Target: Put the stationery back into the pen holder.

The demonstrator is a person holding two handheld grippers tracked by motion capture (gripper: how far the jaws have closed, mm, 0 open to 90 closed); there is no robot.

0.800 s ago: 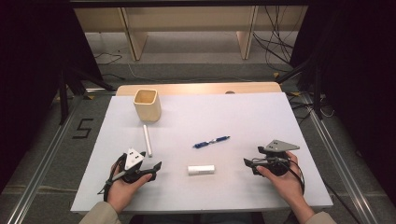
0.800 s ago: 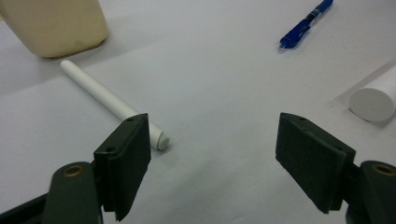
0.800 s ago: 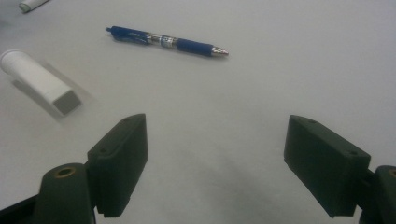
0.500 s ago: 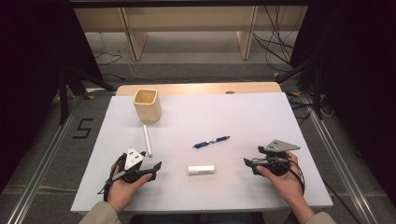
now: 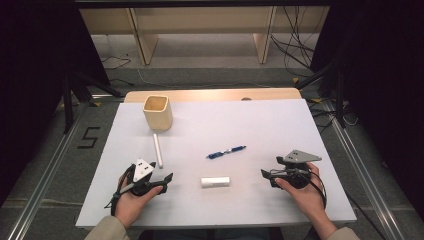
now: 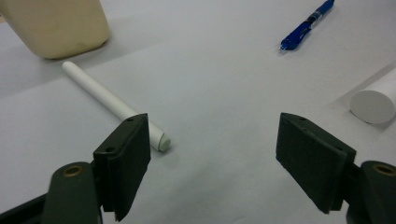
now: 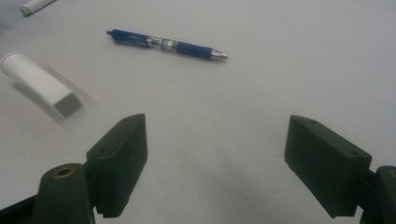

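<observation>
White marker (image 5: 158, 149) lies lengthwise toward the cup (image 5: 158, 112); both grippers released, empty.

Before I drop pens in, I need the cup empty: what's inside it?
From above, the cup shows only bare inner wall near its rim; its bottom is hidden by the front wall, so something small could lie there.

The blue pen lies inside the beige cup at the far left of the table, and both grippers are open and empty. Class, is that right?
Not quite. The blue pen lies flat on the table, well apart from the beige cup, as the high view shows. The left gripper and right gripper are indeed open and empty.
</observation>
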